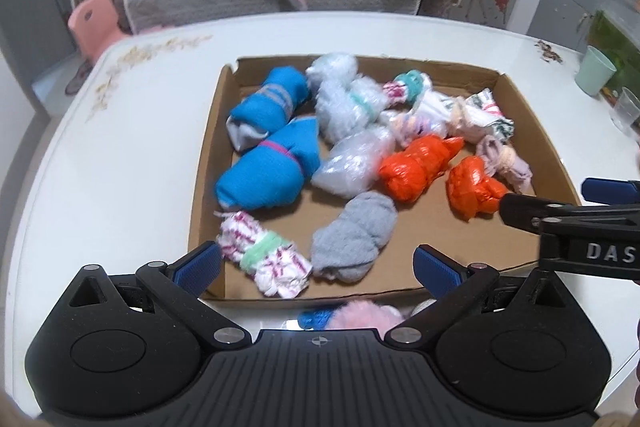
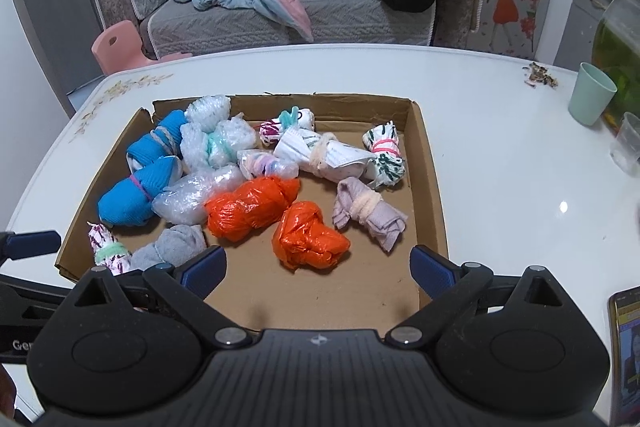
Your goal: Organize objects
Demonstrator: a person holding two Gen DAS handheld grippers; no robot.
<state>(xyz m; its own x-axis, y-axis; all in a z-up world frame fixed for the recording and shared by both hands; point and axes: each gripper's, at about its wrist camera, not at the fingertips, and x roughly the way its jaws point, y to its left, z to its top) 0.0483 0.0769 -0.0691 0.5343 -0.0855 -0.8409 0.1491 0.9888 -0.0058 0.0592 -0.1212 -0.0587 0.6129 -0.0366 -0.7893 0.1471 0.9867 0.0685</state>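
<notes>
On white table (image 2: 500,155): cardboard tray (image 2: 430,195) filled with tied bundles.
Left gripper (image 1: 318,265) and right gripper (image 2: 316,267) held spread, empty; pink item (image 1: 360,313) near, possibly fluffy.

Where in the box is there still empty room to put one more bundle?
The cardboard box has bare floor at its near right corner, bordered by the nearer orange bundle, the lilac roll and the right wall. A smaller gap lies along the far wall, right of the teal-tied bundle. The left half is crowded: blue rolls, bubble wrap and the grey sock lie touching.
</notes>
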